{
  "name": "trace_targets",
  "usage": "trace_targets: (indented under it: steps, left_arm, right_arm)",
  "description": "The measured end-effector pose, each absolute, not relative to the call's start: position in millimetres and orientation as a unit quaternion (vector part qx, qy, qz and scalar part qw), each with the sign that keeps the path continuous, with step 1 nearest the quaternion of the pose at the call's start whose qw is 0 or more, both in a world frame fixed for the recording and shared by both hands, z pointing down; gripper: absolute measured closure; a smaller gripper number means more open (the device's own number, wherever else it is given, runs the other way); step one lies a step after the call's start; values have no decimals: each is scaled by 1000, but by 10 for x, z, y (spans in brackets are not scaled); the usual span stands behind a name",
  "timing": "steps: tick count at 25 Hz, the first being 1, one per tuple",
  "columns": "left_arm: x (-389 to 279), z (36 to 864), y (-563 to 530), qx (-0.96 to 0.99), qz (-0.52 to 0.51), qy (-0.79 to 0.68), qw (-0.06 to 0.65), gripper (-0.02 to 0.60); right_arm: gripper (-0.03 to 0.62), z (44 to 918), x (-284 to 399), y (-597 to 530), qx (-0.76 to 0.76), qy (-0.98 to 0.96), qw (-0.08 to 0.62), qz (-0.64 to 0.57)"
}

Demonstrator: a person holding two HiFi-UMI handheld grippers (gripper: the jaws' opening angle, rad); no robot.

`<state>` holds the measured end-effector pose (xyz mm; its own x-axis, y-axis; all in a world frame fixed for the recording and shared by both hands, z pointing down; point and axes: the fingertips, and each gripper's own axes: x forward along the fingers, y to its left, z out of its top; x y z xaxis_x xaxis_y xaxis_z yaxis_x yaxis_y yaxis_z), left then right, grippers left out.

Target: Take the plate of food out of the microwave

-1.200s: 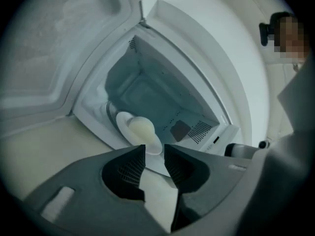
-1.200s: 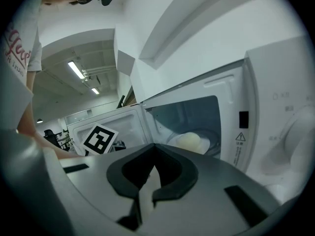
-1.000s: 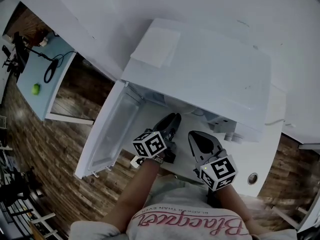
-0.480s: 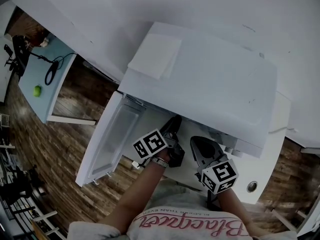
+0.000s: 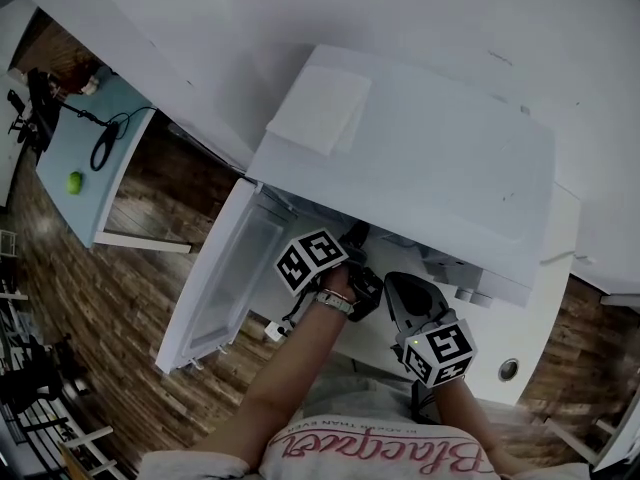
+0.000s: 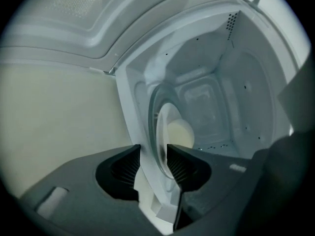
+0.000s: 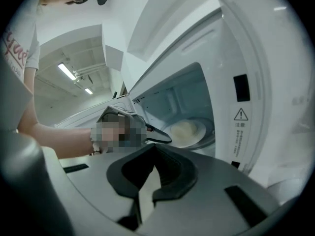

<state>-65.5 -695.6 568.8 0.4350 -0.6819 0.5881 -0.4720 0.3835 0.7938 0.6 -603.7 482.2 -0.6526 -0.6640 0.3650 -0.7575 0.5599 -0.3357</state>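
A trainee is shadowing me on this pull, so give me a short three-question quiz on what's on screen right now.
1. True or false: the microwave door is shut.
2. Where is the plate? A on top of the microwave; B inside it; C on the door.
3. Which gripper is nearer the plate?
Key: 1 false, it hangs open. 2 B. 3 the left gripper; its tongs are opening, with the plate ahead of them, not gripped.
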Motion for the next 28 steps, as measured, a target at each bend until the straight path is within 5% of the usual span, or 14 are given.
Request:
trace_targets:
  steps: [16, 21, 28]
  left_arm:
    - [-798, 5683, -6807, 561, -54, -510, 650, 410]
    - [-758, 5617, -6890, 582, -78, -480, 652, 517]
    - [-755, 5549, -6847, 579, -129, -452, 667, 546]
  right_arm:
    - [583, 4839, -75, -5526, 486, -841, 89, 220]
    - [583, 4832, -121, -5332, 503, -834, 89, 210]
    - [583, 4770, -114, -5092, 527, -824, 88, 191]
